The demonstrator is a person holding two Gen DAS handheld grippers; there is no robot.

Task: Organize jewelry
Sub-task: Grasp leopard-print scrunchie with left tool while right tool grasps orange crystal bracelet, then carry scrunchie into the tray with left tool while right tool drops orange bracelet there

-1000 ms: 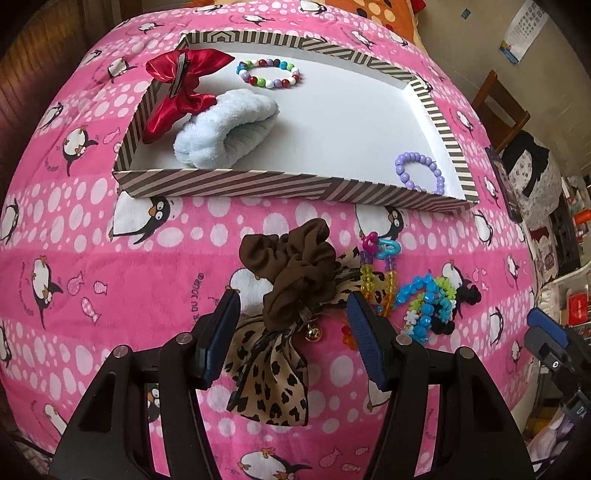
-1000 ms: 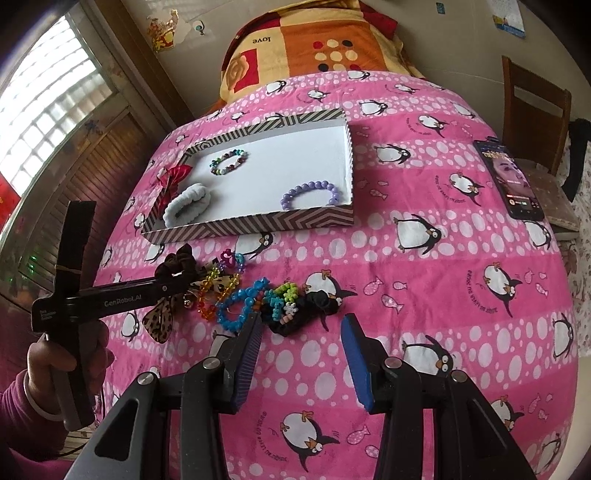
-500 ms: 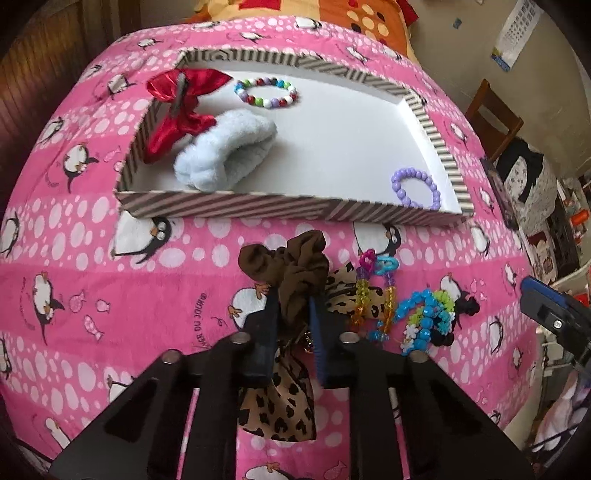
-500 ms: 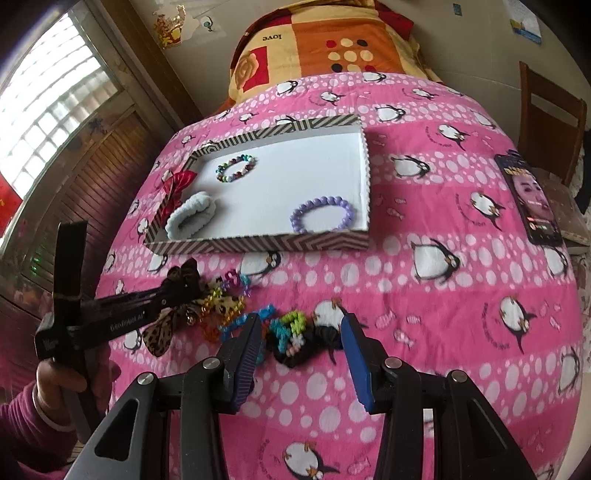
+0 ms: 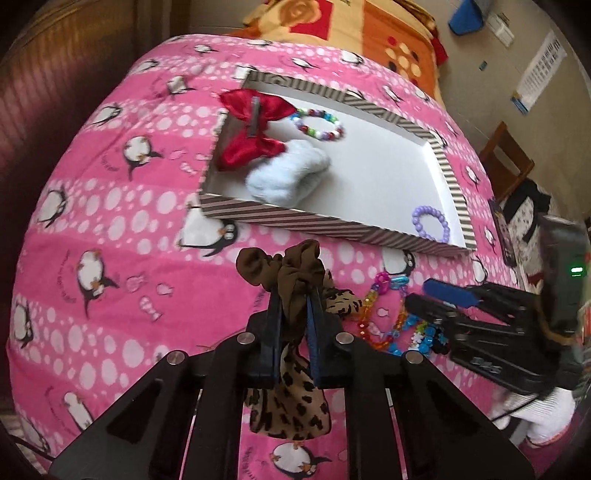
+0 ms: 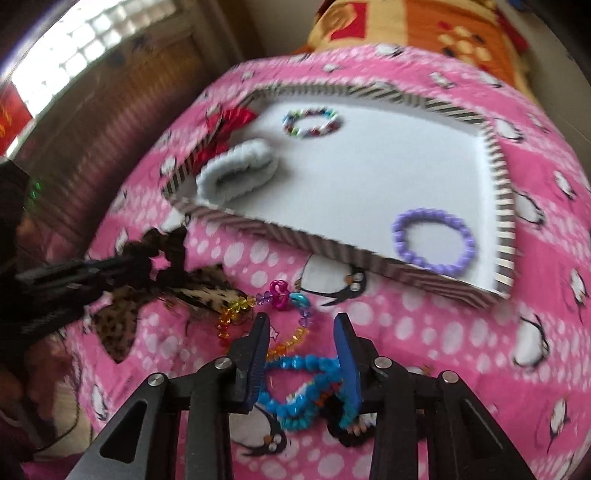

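My left gripper (image 5: 293, 295) is shut on a brown scrunchie (image 5: 280, 262) with a leopard-print bow (image 5: 291, 406) hanging under it, raised slightly off the pink penguin bedspread; it also shows at the left of the right wrist view as the left gripper (image 6: 110, 273). My right gripper (image 6: 301, 321) points down over a blue bead bracelet (image 6: 295, 369). Its jaws are closing with the bracelet between them, and the pads are not pressing. A rainbow bead chain (image 6: 236, 314) lies beside it. The striped tray (image 5: 332, 225) holds a red bow (image 5: 255, 129), a pale blue scrunchie (image 5: 288, 177) and two bead bracelets.
A black scrunchie with green beads (image 6: 347, 424) lies under the right finger. A phone (image 5: 502, 229) rests near the bed's right edge, with a wooden chair (image 5: 506, 162) beyond it. An orange pillow (image 5: 351, 22) sits at the head of the bed.
The left jaws closed on the brown scrunchie and lifted it a little. The right gripper swung down and left from the black scrunchie to over the blue bracelet, its jaws narrowing.
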